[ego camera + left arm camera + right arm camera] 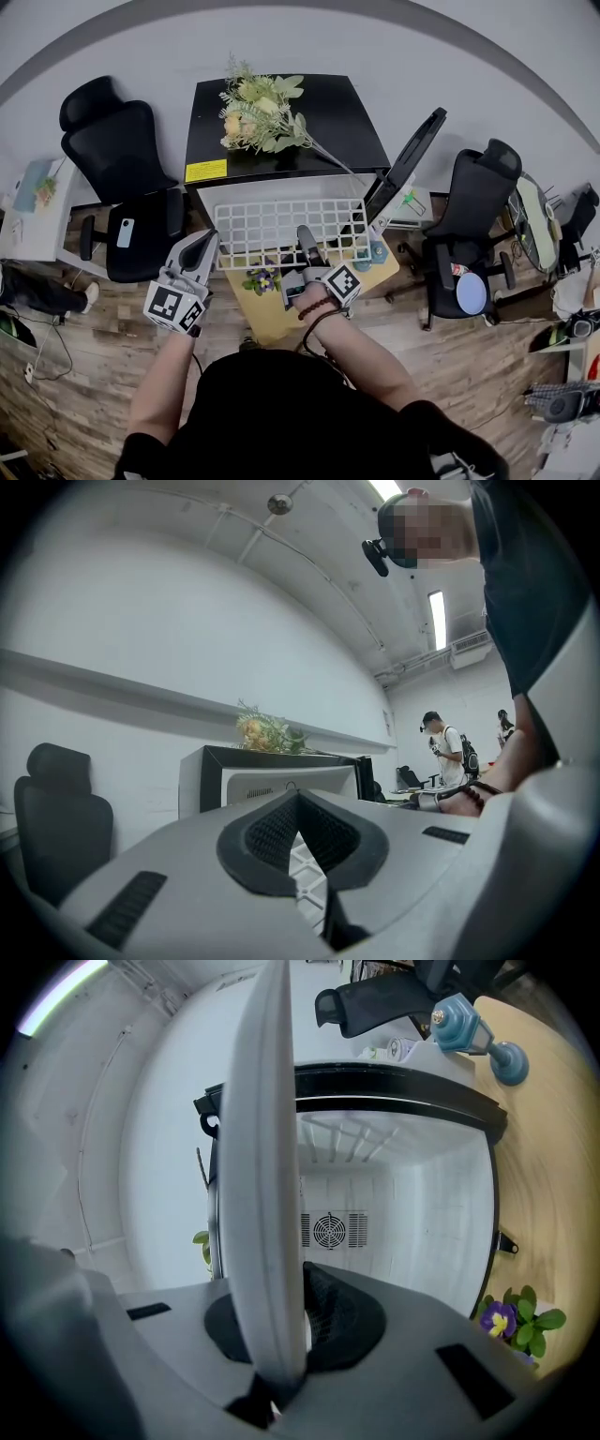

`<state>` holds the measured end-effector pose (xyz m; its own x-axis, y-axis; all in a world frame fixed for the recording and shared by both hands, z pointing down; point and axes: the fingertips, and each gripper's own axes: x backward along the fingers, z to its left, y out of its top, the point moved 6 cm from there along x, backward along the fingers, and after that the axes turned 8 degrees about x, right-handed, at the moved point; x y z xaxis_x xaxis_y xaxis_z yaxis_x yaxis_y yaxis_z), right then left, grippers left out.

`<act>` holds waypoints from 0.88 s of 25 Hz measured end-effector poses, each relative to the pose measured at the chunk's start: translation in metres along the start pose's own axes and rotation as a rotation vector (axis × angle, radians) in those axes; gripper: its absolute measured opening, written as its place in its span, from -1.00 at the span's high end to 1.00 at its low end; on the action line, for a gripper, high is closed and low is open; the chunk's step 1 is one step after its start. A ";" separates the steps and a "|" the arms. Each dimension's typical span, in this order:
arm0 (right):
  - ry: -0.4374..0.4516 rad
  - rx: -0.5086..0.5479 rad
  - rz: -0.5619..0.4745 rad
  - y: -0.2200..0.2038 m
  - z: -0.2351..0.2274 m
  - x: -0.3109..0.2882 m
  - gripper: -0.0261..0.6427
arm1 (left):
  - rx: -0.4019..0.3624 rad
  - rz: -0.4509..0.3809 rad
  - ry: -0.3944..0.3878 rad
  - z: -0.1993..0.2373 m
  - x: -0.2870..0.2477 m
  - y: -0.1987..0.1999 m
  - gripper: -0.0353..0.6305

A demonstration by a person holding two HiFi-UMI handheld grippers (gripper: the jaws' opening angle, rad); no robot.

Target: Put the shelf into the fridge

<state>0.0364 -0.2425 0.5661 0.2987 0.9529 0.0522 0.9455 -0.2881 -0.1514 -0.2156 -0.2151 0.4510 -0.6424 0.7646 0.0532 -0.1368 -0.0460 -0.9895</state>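
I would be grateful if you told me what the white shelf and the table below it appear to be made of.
Shelf: a white grid of thin bars, probably coated metal wire, though plastic cannot be ruled out; the finish looks matte. Table: a pale tan top with a smooth, even surface, likely wood or wood-look laminate.

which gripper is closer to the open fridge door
Right. The right gripper grips the shelf at its front edge, a little left of the door; the left gripper holds its left corner, farther off.
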 end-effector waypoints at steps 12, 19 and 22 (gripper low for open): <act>-0.013 -0.040 0.018 -0.003 -0.006 -0.011 0.78 | 0.011 0.001 0.007 0.004 -0.002 -0.003 0.84; 0.000 -0.045 0.022 -0.003 -0.006 -0.014 0.78 | 0.006 0.006 0.008 0.005 -0.001 -0.004 0.84; -0.003 -0.056 0.026 -0.002 -0.006 -0.015 0.78 | 0.011 0.005 0.009 0.005 0.000 -0.004 0.84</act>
<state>0.0308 -0.2567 0.5717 0.3229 0.9453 0.0462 0.9433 -0.3174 -0.0973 -0.2186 -0.2183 0.4556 -0.6362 0.7701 0.0466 -0.1416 -0.0572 -0.9883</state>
